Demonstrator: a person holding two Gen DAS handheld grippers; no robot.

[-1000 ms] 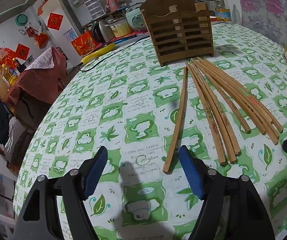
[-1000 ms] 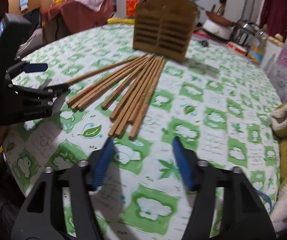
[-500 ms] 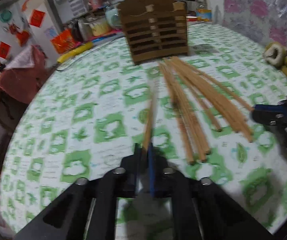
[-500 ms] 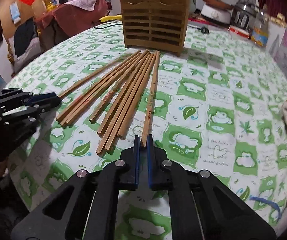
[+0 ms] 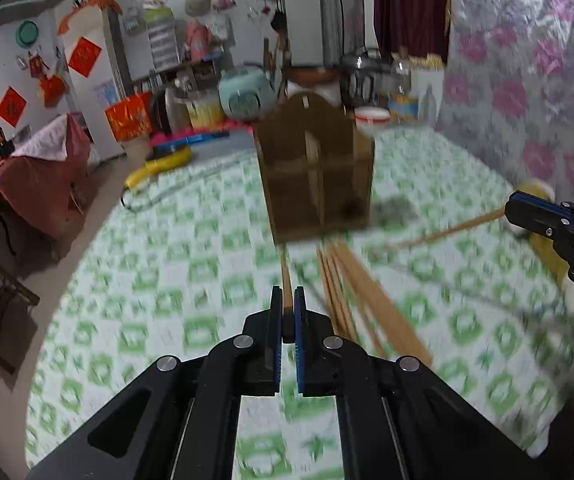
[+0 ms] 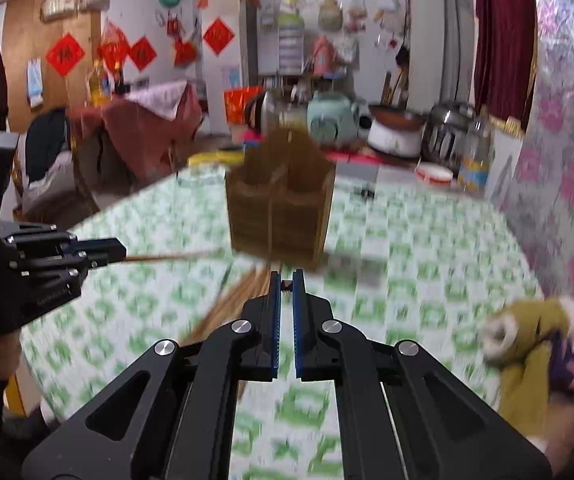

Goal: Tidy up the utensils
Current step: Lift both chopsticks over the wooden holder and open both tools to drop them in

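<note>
A brown slatted wooden holder [image 5: 314, 168] stands upright on the green-and-white tablecloth; it also shows in the right wrist view [image 6: 281, 208]. My left gripper [image 5: 285, 296] is shut on one wooden chopstick [image 5: 285, 276] that points at the holder. My right gripper [image 6: 285, 280] is shut on another chopstick, seen end-on [image 6: 285, 286] and from the side in the left wrist view [image 5: 447, 230]. Both are lifted off the table. Several loose chopsticks [image 5: 361, 300] lie on the cloth in front of the holder. Both views are motion-blurred.
A yellow stuffed toy [image 6: 527, 344] lies at the table's right edge. A yellow object with a cord [image 5: 159, 166] lies at the far left. Pots, a rice cooker [image 6: 397, 130] and a bottle stand behind the table. A flowered wall [image 5: 527, 100] is on the right.
Both grippers closed on one chopstick each, then lifted them off the table and swung up toward the holder.
</note>
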